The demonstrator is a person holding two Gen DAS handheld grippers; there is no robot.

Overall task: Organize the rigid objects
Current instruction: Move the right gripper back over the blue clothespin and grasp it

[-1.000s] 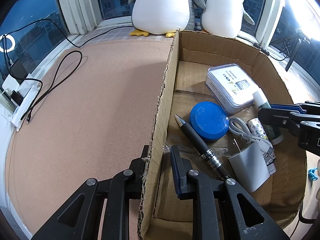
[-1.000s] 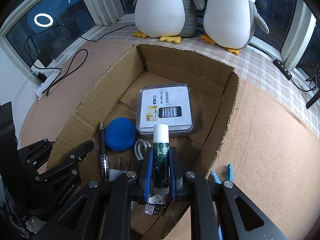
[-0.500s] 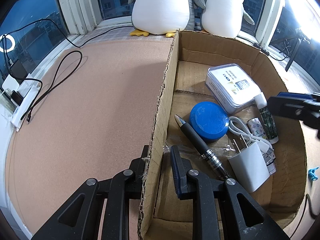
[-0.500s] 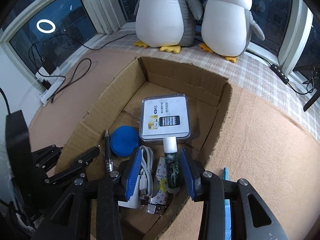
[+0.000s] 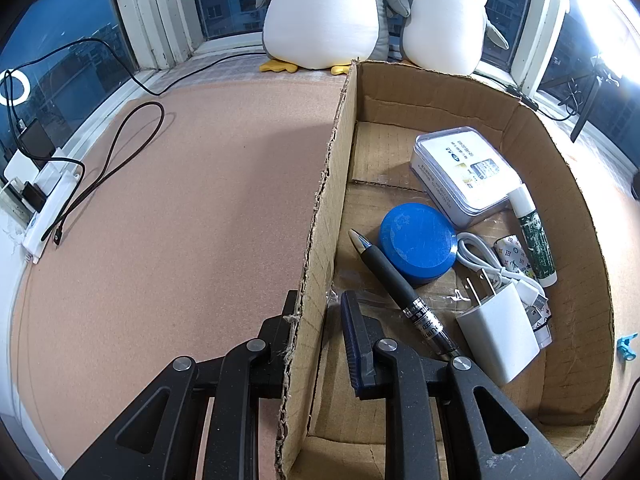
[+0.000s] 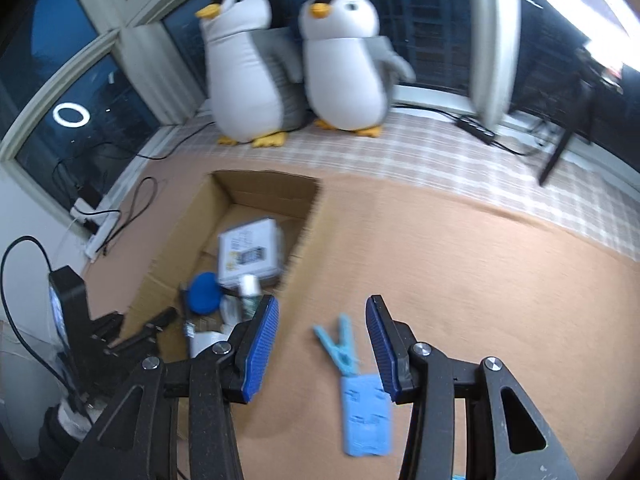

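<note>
L gripper [image 5: 320, 320] has its fingers pinching the near wall of the cardboard box [image 5: 560, 184]. R gripper [image 6: 322, 340] has just been opening, fingers spread w/ nothing held, over a blue clothespin [image 6: 340, 346] on the worktop [image 6: 460, 272]. Lip balm tube [image 5: 534, 234] lies inside the box, next to the tin [image 5: 464, 176].

Home bay window, plush penguins [image 5: 324, 12]
</note>
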